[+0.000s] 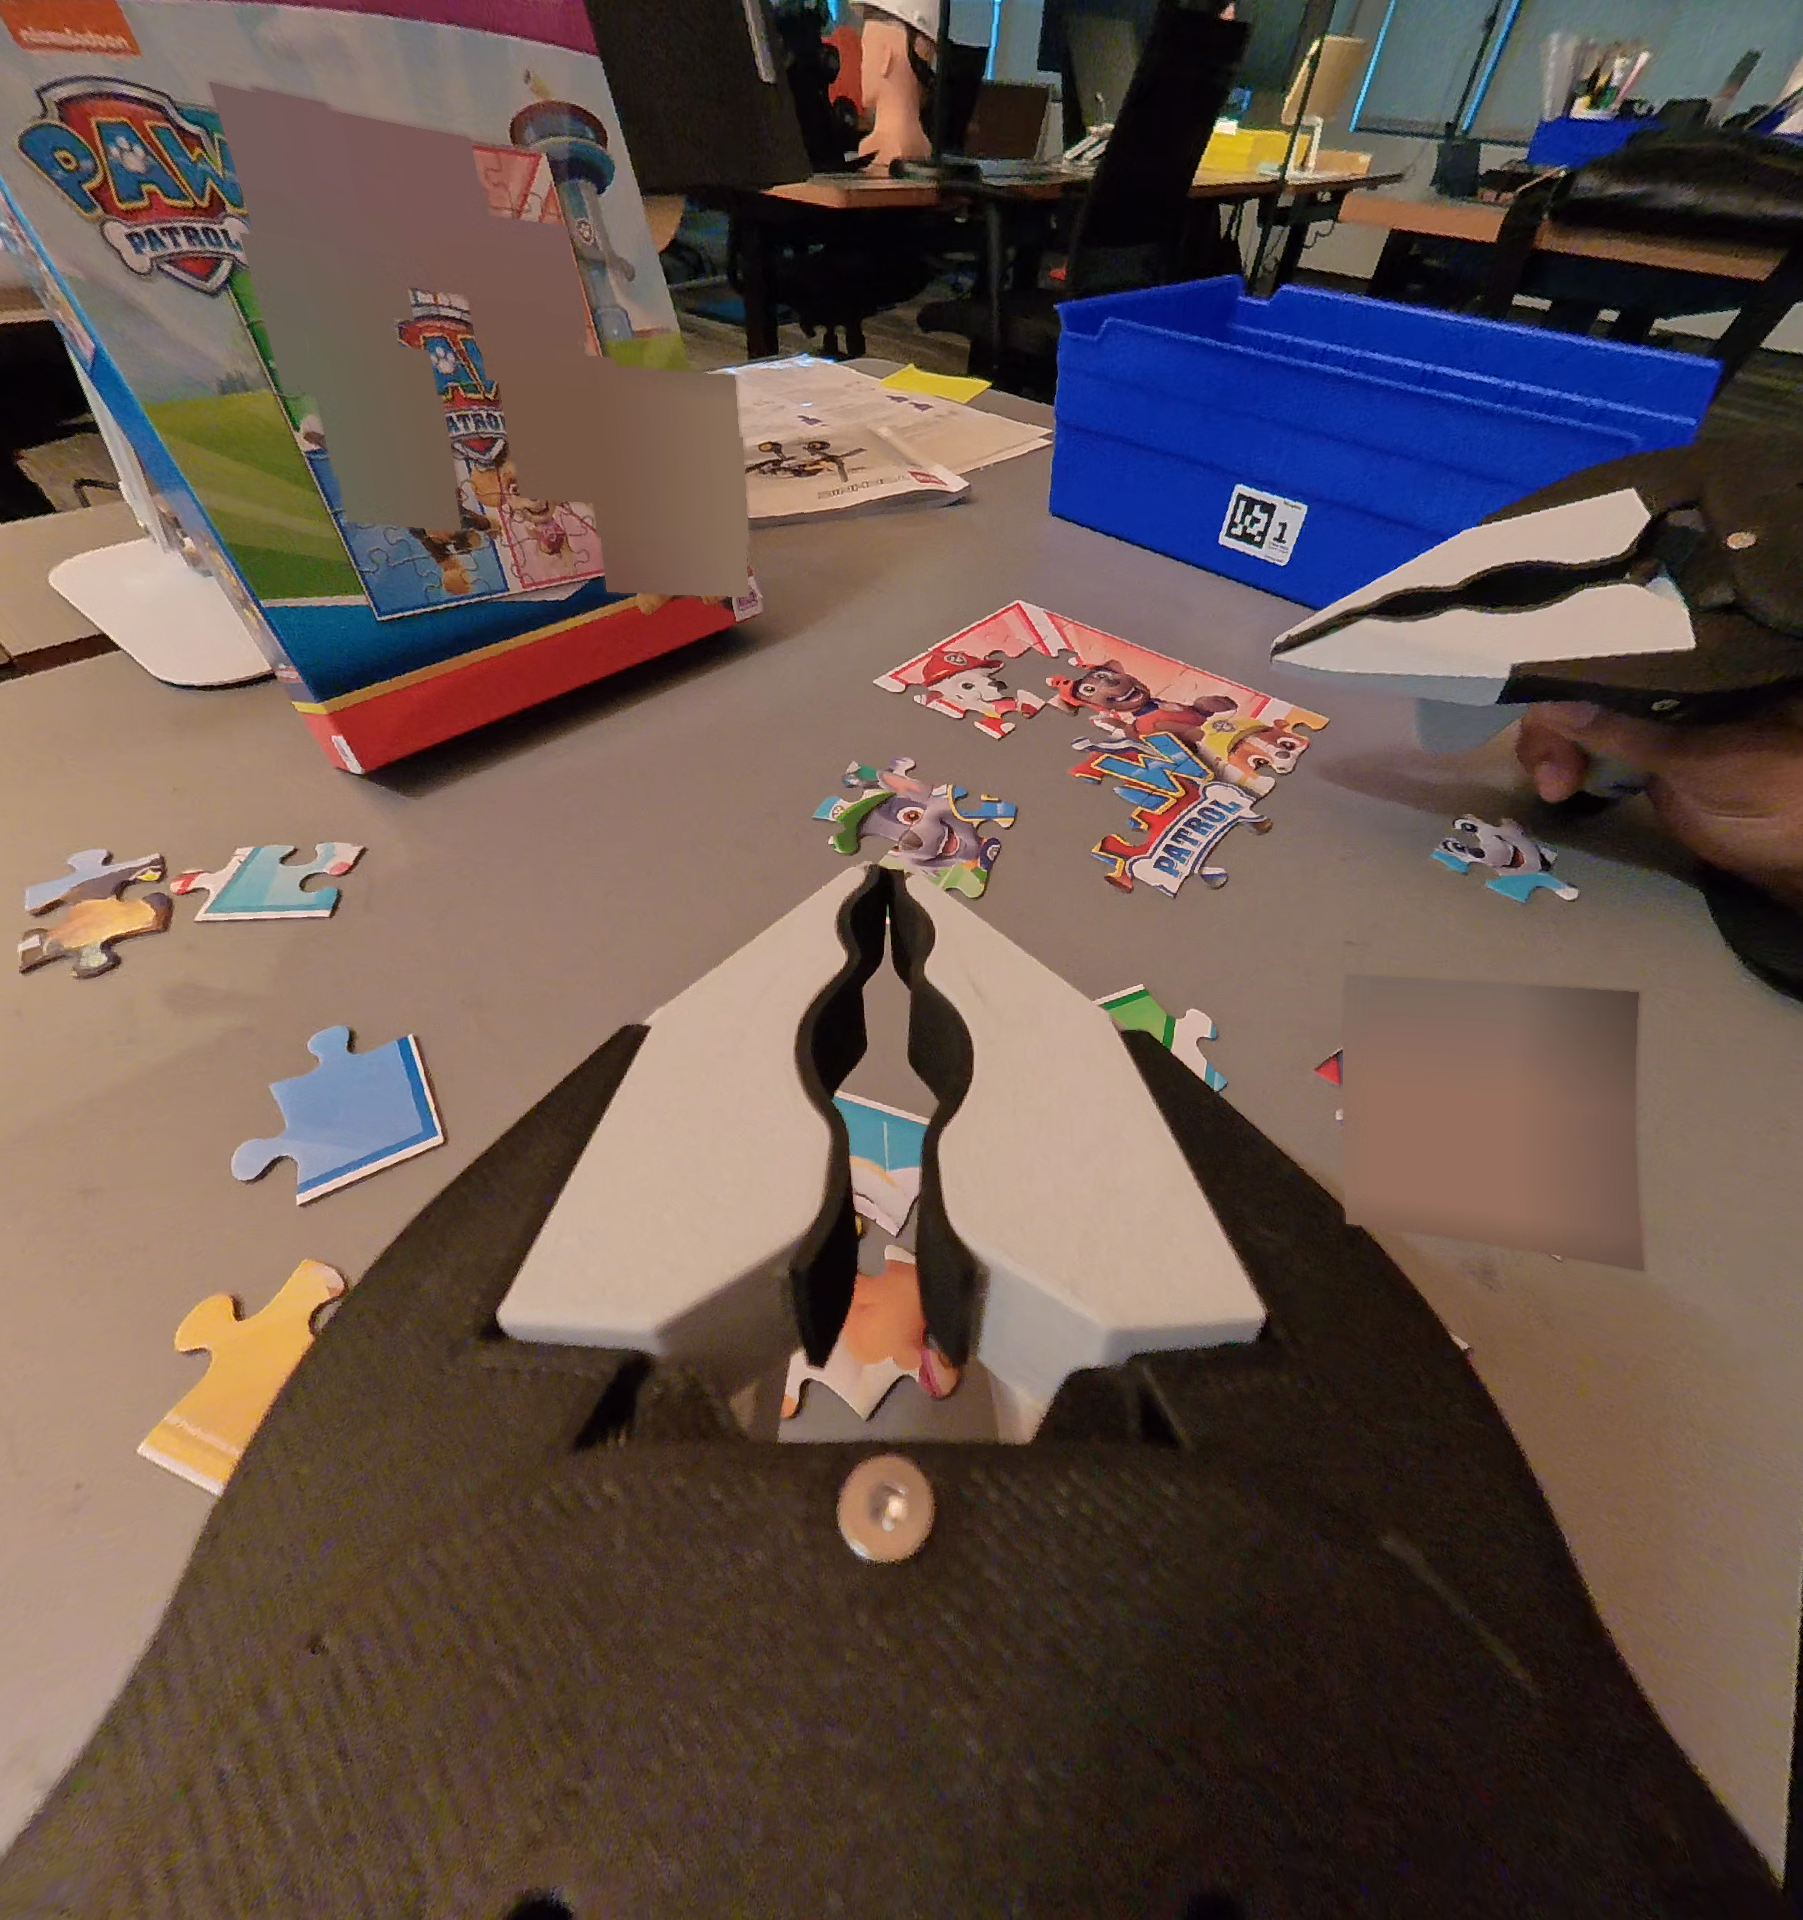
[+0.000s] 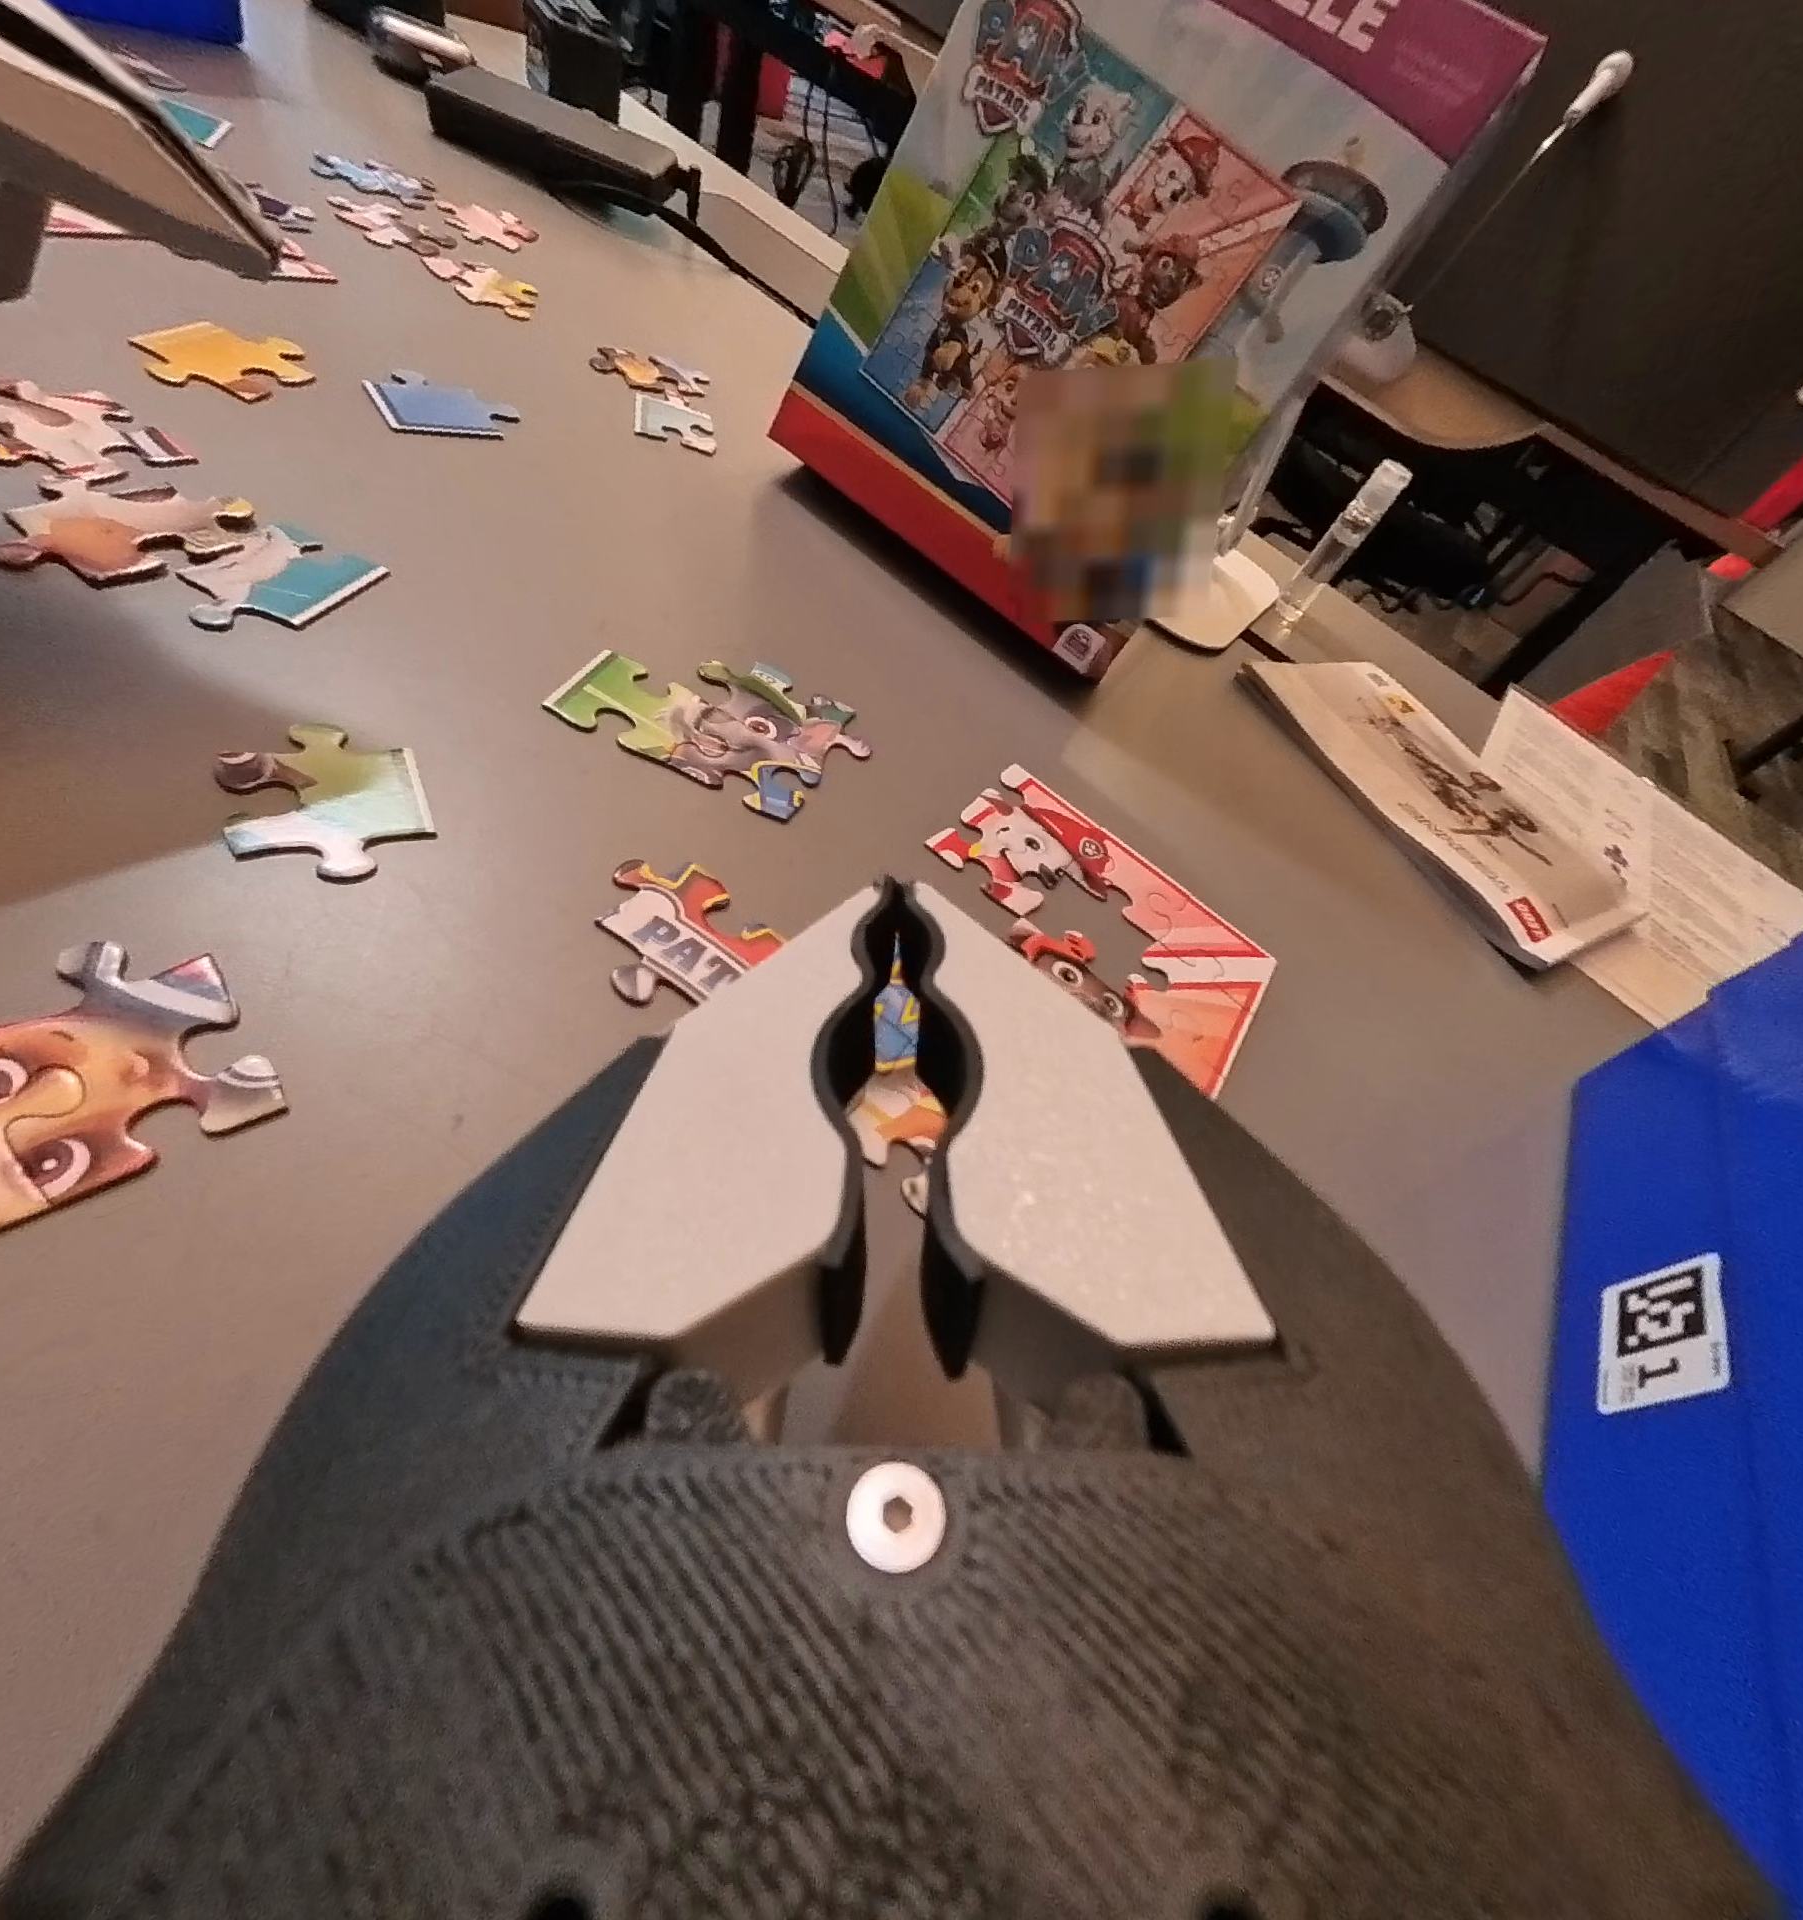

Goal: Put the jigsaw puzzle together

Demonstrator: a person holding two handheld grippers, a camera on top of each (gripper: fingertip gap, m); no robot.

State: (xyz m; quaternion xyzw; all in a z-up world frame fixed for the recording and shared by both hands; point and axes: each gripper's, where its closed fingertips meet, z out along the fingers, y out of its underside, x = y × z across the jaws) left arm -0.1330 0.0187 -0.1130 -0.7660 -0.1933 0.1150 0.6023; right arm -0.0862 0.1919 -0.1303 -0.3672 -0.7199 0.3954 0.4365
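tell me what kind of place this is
Most likely an office or lab workspace: a grey table strewn with puzzle pieces, a blue storage bin, and further desks with office chairs behind.

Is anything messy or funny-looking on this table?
Yes. Loose cardboard puzzle pieces lie scattered over the grey table, and the half-built red-bordered picture has a gap. The colourful puzzle box leans tilted.
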